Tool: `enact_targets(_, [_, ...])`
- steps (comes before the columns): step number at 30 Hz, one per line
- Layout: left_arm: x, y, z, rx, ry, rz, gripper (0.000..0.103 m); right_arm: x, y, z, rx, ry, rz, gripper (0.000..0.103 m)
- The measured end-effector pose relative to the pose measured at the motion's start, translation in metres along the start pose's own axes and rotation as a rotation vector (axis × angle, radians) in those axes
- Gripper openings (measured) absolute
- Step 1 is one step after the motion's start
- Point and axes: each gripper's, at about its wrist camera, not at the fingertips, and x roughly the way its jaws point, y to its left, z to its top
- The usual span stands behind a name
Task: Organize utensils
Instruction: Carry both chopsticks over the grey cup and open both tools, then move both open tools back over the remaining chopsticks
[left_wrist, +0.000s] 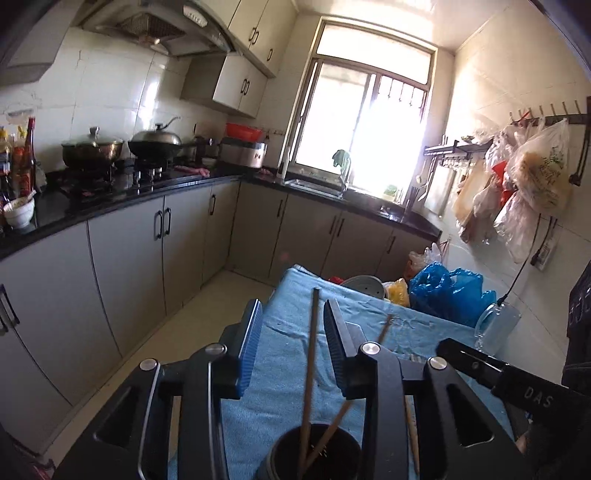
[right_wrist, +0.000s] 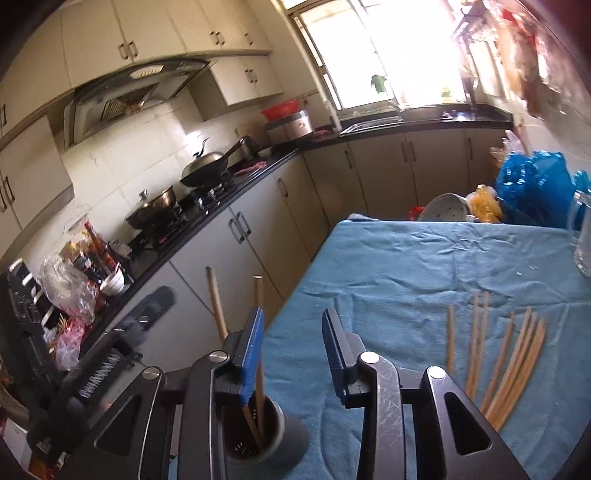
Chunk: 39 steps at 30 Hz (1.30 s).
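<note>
Right gripper (right_wrist: 291, 350) is open and empty, and the loose chopsticks (right_wrist: 506, 358) lie on the blue cloth (right_wrist: 388, 266) just off its right side, long axes pointing roughly away from it. Left gripper (left_wrist: 291, 347), also open, hangs above the holder (left_wrist: 314, 454), so the right one's nearer, I'd say.

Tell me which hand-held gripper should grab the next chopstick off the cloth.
Probably right. The right hand-held gripper is open, with the loose chopsticks lying on the blue cloth just beside it. The left hand-held gripper is open over the holder, away from them.
</note>
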Motion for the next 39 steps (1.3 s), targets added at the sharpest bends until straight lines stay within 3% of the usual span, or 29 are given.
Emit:
enact_targets(3, [-0.025,-0.012,0.000,0.019,-0.020,-0.007,0.046,-0.031,-0.019,-0.007,0.047,-0.033,-0.051,0.050])
enact_targets(8, [-0.053,-0.047,-0.013,0.053,0.006,-0.061,0.065,-0.106,-0.049,-0.017,0.076,-0.067,-0.246,0.050])
enact_targets(12, [-0.056,-0.085,-0.036,0.100,0.082,-0.128,0.067,-0.178,-0.063,-0.020,0.044,-0.166,-0.373,0.080])
enact_targets(14, [-0.057,-0.101,-0.049,0.122,0.106,-0.143,0.067,-0.205,-0.074,-0.021,0.007,-0.215,-0.466,0.083])
enact_targets(17, [-0.045,-0.125,-0.069,0.150,0.168,-0.154,0.068,-0.220,-0.101,-0.025,-0.014,-0.199,-0.568,0.084])
enact_targets(19, [-0.032,-0.138,-0.081,0.164,0.217,-0.168,0.068,-0.220,-0.129,-0.036,0.043,-0.134,-0.563,0.084])
enact_targets(20, [-0.025,-0.145,-0.087,0.173,0.237,-0.173,0.068,-0.213,-0.146,-0.045,0.078,-0.071,-0.541,0.084])
enact_targets(23, [0.003,-0.167,-0.106,0.193,0.311,-0.190,0.068,-0.188,-0.179,-0.070,0.144,0.006,-0.471,0.083])
enact_targets(25, [0.028,-0.180,-0.117,0.193,0.367,-0.182,0.067,-0.161,-0.196,-0.088,0.151,0.060,-0.435,0.073])
enact_targets(28, [0.070,-0.195,-0.131,0.191,0.439,-0.156,0.056,-0.127,-0.217,-0.105,0.191,0.129,-0.386,0.054])
enact_targets(30, [0.100,-0.199,-0.140,0.192,0.487,-0.121,0.039,-0.111,-0.230,-0.116,0.233,0.160,-0.341,0.048])
enact_targets(33, [0.135,-0.196,-0.153,0.163,0.544,-0.088,0.030,-0.096,-0.236,-0.120,0.250,0.174,-0.306,0.048])
enact_targets(39, [0.177,-0.193,-0.169,0.180,0.597,-0.025,0.029,-0.075,-0.239,-0.113,0.245,0.174,-0.259,0.048])
